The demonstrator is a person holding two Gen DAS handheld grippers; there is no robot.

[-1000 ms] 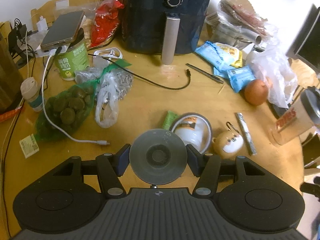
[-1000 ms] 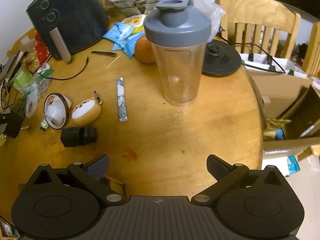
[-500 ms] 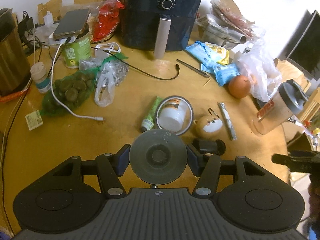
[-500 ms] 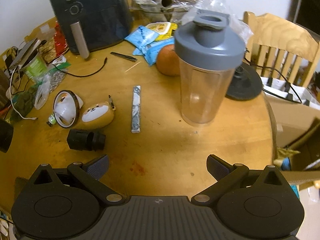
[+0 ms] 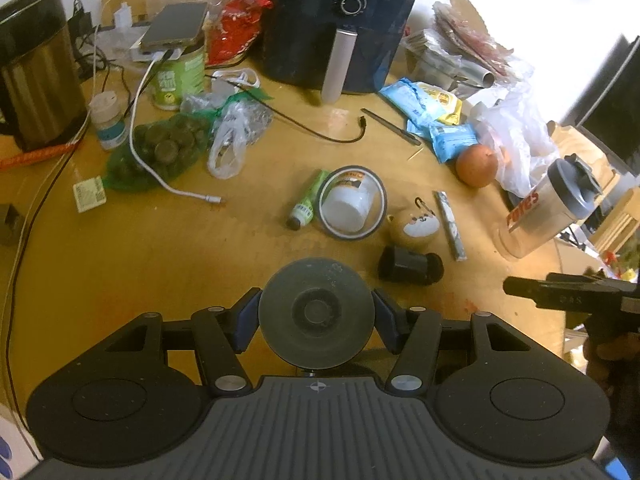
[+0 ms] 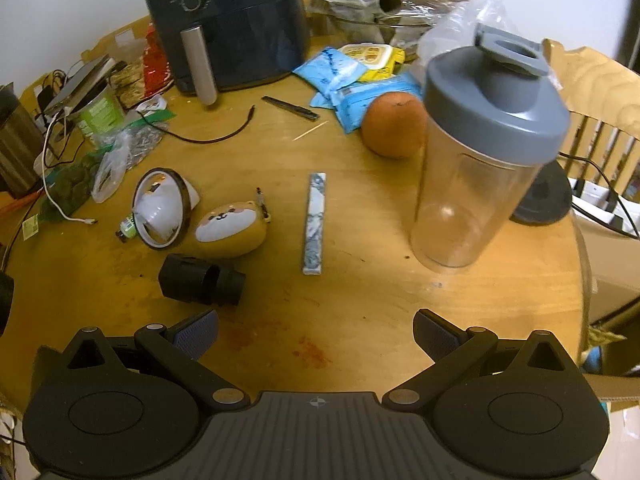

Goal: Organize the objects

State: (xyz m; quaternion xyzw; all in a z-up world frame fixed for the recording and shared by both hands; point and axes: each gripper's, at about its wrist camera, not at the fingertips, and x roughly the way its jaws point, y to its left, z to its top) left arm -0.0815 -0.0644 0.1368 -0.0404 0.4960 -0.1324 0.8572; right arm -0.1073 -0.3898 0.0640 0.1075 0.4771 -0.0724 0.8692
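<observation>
My left gripper (image 5: 316, 314) is shut on a round dark grey disc (image 5: 316, 312), held above the near part of the wooden table (image 5: 200, 256). My right gripper (image 6: 316, 334) is open and empty over the table's near edge; it also shows at the right of the left wrist view (image 5: 560, 298). Ahead lie a black cylinder (image 6: 200, 280), a dog-face pouch (image 6: 232, 232), a tape roll around a white cup (image 6: 160, 210), a thin marbled stick (image 6: 314, 222), an orange (image 6: 394, 124) and a clear shaker bottle with grey lid (image 6: 480, 160).
A dark air fryer (image 5: 340, 24) stands at the back. A kettle (image 5: 36, 68), a green can with a phone on it (image 5: 180, 68), a bag of dark round items (image 5: 160, 148), cables and blue snack packets (image 5: 424, 108) crowd the table. A wooden chair (image 6: 592, 92) stands right.
Both grippers have drawn back and up from the table, so more of it shows. The left still holds the disc. The right gripper has come into the left wrist view.
</observation>
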